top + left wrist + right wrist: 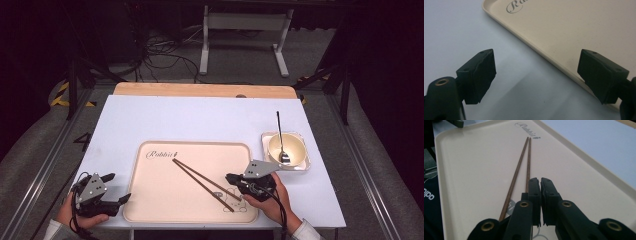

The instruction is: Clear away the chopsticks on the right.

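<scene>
A pair of dark wooden chopsticks (200, 177) lies slantwise on the beige tray (160, 195), tips together near its printed lettering. My right gripper (229, 177) hovers over their spread near ends, pointing left. In the right gripper view its jaws (540, 180) stand shut with nothing showing between the pads, and the chopsticks (520, 162) run out from beneath the left jaw across the tray (474, 170). My left gripper (116, 187) rests at the tray's front left corner, open and empty; in the left gripper view its jaws (536, 70) straddle the tray's rim (554, 60).
A cream bowl (292, 145) with a metal spoon (281, 140) standing in it sits on a small square dish to the right of the tray. A white sheet (200, 120) covers the table, with a wooden strip along the far edge.
</scene>
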A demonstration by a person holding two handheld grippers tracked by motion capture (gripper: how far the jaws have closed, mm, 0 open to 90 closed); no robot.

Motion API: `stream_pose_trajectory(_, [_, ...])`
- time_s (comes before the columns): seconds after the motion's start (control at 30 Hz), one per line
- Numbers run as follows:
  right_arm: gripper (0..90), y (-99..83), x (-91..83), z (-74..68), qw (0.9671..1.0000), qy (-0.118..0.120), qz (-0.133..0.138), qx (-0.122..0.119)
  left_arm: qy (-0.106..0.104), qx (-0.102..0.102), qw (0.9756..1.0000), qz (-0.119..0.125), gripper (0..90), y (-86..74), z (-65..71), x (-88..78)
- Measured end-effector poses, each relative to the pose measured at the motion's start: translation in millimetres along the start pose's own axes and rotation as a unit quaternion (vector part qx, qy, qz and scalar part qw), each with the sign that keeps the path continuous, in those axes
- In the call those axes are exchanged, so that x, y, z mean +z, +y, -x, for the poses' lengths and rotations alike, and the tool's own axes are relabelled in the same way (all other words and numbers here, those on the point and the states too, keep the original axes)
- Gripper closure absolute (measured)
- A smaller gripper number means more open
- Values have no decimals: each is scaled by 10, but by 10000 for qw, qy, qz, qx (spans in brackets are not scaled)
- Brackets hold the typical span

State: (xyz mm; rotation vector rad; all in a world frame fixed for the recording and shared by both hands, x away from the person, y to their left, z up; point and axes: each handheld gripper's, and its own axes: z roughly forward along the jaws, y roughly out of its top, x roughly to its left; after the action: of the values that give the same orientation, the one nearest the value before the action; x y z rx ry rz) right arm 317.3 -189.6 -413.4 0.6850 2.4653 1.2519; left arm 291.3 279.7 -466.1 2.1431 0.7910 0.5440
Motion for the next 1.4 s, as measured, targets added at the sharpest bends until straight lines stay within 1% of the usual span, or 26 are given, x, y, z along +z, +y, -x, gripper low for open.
stream_pose_trajectory(0.1, [899, 90, 36, 8, 10000, 30, 40, -35, 27, -9, 10000, 19, 159, -8, -14, -23])
stream_pose_trajectory(0.2, [900, 195, 106, 12, 9999, 56, 30, -106, 29, -77, 10000, 48, 159, -16, -5, -35])
stream_pose_trajectory(0.3, [900, 293, 178, 22, 9998, 91, 37, -156, 11, -66, 10000, 53, 159, -15, -4, -37])
stream_pose_trajectory(0.43, [900, 410, 283, 38, 9995, 224, 19, -220, -8, -67, 10000, 62, 159, -18, -10, -32])
stream_pose_trajectory(0.53, [900, 494, 414, 58, 9993, 246, -122, -263, -15, -86, 9999, 76, 159, -27, -9, -44])
stream_pose_trajectory(0.6, [900, 564, 521, 56, 9986, 334, -207, -351, -9, -52, 9999, 95, 159, -27, -12, -55])
stream_pose_trajectory(0.7, [900, 659, 679, 20, 9975, 328, -350, -523, -22, -69, 9999, 120, 159, -32, -8, -63])
stream_pose_trajectory(0.8, [900, 730, 827, -11, 9965, 402, -440, -583, -28, -64, 9999, 95, 159, -37, -13, -57])
stream_pose_trajectory(0.93, [900, 792, 1057, -43, 9942, 504, -654, -687, -43, -80, 9999, 126, 159, -44, -20, -68])
stream_pose_trajectory(0.97, [900, 799, 1103, -46, 9939, 454, -717, -705, -58, -88, 9999, 123, 159, -51, -18, -74])
stream_pose_trajectory(1.0, [900, 803, 1145, -42, 9939, 339, -808, -675, -58, -88, 9999, 123, 158, -51, -18, -74])
stream_pose_trajectory(1.03, [900, 803, 1145, -42, 9939, 339, -808, -675, -43, -92, 9999, 125, 158, -59, -14, -81])
stream_pose_trajectory(1.07, [900, 804, 1200, -20, 9939, 334, -886, -571, -39, -96, 9999, 131, 158, -61, -14, -83])
stream_pose_trajectory(1.1, [900, 804, 1233, -6, 9939, 375, -900, -506, -48, -93, 9999, 132, 158, -59, -13, -82])
stream_pose_trajectory(1.27, [900, 837, 1314, -20, 9931, 414, -931, -582, -60, -54, 9999, 94, 158, -40, -9, -52])
stream_pose_trajectory(1.33, [900, 868, 1381, -29, 9918, 309, -1066, -640, -72, -62, 9999, 75, 158, -41, -9, -40])
stream_pose_trajectory(1.37, [900, 888, 1411, -30, 9910, 298, -1124, -661, -55, -42, 10000, 65, 158, -43, -9, -35])
stream_pose_trajectory(1.4, [900, 907, 1436, -28, 9909, 346, -1122, -656, -62, -30, 10000, 55, 158, -46, -7, -38])
